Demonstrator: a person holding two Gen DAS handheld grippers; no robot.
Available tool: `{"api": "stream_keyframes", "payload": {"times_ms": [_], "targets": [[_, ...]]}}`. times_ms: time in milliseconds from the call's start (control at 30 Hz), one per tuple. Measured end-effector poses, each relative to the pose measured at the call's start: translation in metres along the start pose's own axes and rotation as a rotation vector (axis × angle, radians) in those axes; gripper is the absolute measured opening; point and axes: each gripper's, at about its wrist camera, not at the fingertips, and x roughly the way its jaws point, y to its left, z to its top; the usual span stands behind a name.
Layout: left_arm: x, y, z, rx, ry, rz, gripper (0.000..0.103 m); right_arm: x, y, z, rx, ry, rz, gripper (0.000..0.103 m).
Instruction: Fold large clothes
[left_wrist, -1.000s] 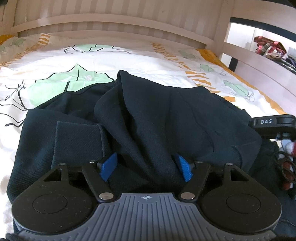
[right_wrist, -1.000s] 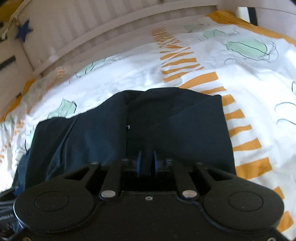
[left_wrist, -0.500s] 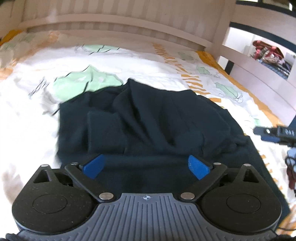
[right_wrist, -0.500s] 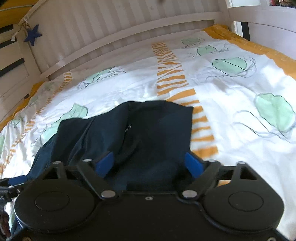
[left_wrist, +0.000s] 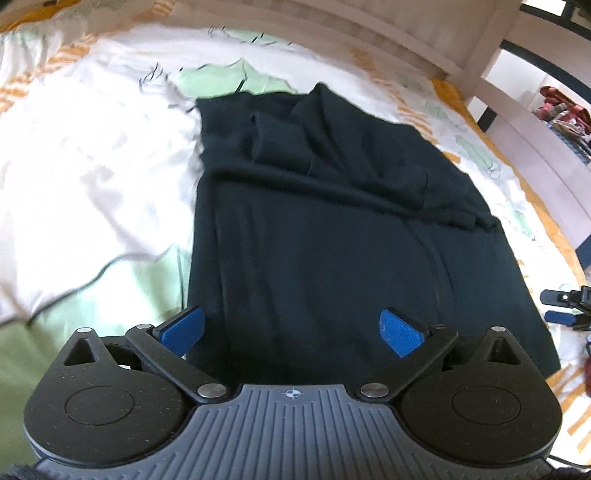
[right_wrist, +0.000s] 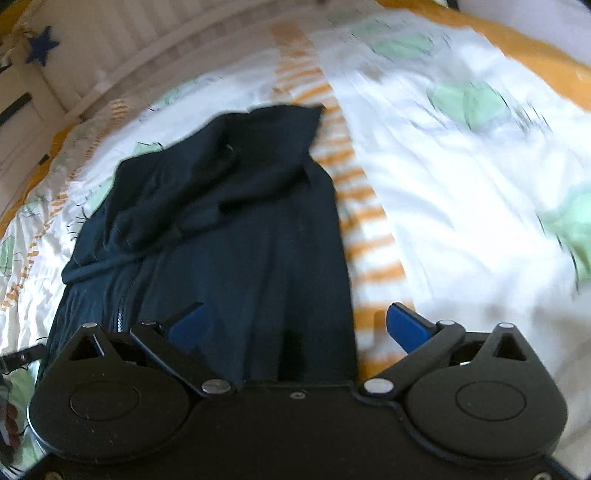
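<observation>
Both the left tool (left_wrist: 291, 330) and right tool (right_wrist: 295, 325) gape, empty, above the dark navy zip-up garment (left_wrist: 351, 229) on the bed; its bunched far end may wrinkle any fold

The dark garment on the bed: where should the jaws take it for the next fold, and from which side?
Probably grip the dark garment at its two near hem corners, coming in low from the near edge. That lower half lies flat on the bedsheet; the far end is bunched. Both the left gripper and the right gripper are open.
</observation>
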Motion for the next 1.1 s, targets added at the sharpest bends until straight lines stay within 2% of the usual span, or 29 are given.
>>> {"api": "stream_keyframes", "payload": {"times_ms": [133, 267, 567, 733, 833, 1100], "targets": [[-0.005, -0.001, -0.008, 0.0, 0.018, 0.003, 0.103, 0.003, -0.011, -0.012, 0.055, 0.065, 0.004, 0.102], [-0.002, 0.0, -0.019, 0.018, 0.069, 0.009, 0.103, 0.004, -0.01, -0.021, 0.048, 0.099, 0.002, 0.103], [0.001, 0.005, -0.025, -0.008, 0.068, 0.022, 0.103, 0.002, -0.008, -0.031, 0.034, 0.132, 0.047, 0.103], [-0.017, 0.014, -0.035, -0.103, 0.023, 0.064, 0.103, 0.0, -0.008, -0.035, 0.045, 0.141, 0.087, 0.103], [-0.016, 0.019, -0.037, -0.13, 0.064, 0.06, 0.103, 0.001, -0.005, -0.036, 0.031, 0.152, 0.093, 0.103], [-0.006, 0.017, -0.034, -0.101, 0.135, 0.05, 0.102, 0.003, -0.007, -0.036, 0.049, 0.181, 0.136, 0.103]]}}
